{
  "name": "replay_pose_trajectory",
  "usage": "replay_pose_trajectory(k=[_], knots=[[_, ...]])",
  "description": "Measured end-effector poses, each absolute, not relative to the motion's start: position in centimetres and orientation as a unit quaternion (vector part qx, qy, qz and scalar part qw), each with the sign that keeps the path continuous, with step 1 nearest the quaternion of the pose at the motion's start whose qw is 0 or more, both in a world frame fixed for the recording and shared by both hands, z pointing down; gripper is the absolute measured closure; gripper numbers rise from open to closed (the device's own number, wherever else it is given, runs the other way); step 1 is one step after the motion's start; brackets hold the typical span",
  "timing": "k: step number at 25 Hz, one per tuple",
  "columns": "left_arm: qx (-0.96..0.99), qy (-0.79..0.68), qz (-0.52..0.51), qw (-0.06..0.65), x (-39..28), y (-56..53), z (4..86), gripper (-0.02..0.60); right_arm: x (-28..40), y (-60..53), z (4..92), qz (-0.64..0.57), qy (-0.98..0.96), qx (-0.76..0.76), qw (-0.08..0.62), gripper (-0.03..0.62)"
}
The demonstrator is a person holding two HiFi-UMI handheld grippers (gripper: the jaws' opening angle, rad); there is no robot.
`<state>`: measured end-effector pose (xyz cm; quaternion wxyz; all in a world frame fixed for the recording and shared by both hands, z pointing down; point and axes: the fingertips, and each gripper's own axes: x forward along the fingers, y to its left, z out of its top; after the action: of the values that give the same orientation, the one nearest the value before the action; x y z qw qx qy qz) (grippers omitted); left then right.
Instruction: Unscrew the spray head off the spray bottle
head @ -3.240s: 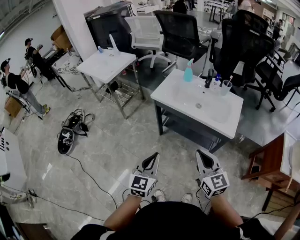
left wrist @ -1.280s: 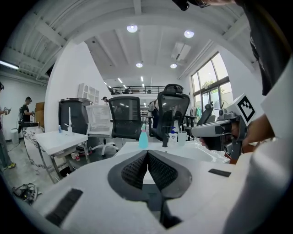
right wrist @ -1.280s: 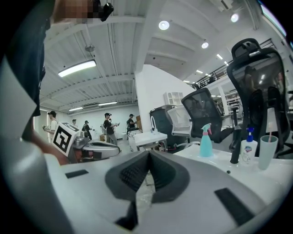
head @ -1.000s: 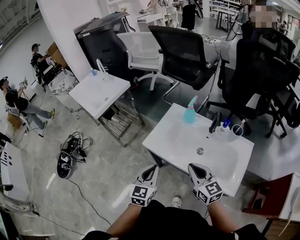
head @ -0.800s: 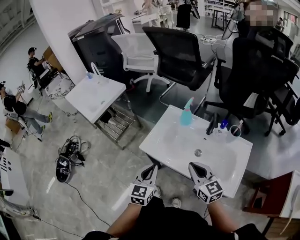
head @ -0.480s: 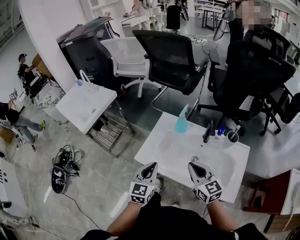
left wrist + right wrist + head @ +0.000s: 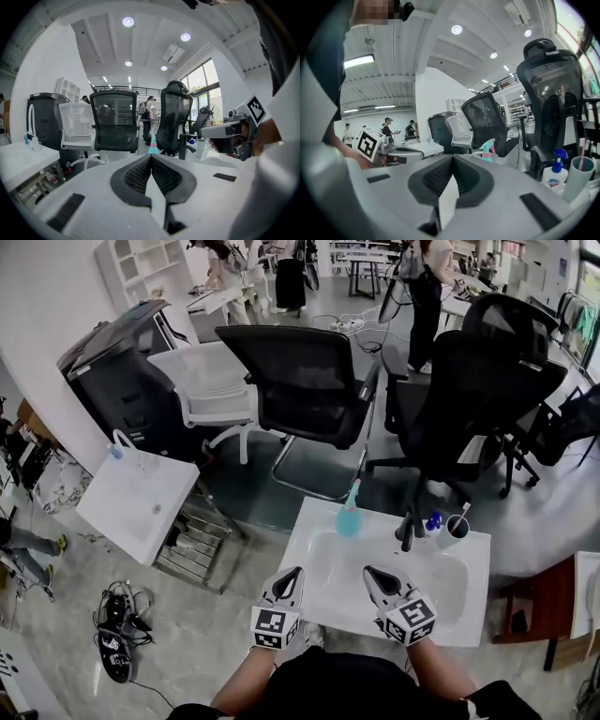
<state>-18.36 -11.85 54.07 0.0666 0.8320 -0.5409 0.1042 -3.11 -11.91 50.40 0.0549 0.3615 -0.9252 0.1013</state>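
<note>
The spray bottle (image 7: 348,519) stands upright on the back rim of the white sink (image 7: 321,589), its long axis vertical and the spray head (image 7: 352,489) on top. It lies ahead of both grippers and well apart from them, across the basin.

The left gripper (image 7: 293,573) and the right gripper (image 7: 371,572) hover over the near edge of the sink. Each has its jaws pressed together with nothing between them.

In the head view the bottle sits between the two jaw lines, somewhat closer to the right gripper's side. In the left gripper view it appears almost straight ahead, just above the closed tips. In the right gripper view it sits a little to the right of them. Which way the nozzle points is hard to tell at this distance; it seems to lean towards the chairs behind.

Both reaches look about equal. The likely split is one gripper on the body and the other on the collar under the head.
</note>
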Motion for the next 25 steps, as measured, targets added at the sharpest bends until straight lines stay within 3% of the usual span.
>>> replay_pose_trajectory(k=[20,21,25], knots=[[0.905,-0.404,0.112,0.071,-13.8,-21.3,57.3,0.566,0.1,-17.2,52.7,0.125,-0.860,0.487,0.080,0.588],[0.906,-0.404,0.102,0.073,-13.4,-21.4,57.0,0.557,0.4,-17.2,52.7,0.126,-0.861,0.487,0.081,0.588],[0.902,-0.421,0.064,0.077,-12.0,-22.7,56.0,0.366,1.3,-17.7,52.7,0.121,-0.867,0.474,0.089,0.588]])
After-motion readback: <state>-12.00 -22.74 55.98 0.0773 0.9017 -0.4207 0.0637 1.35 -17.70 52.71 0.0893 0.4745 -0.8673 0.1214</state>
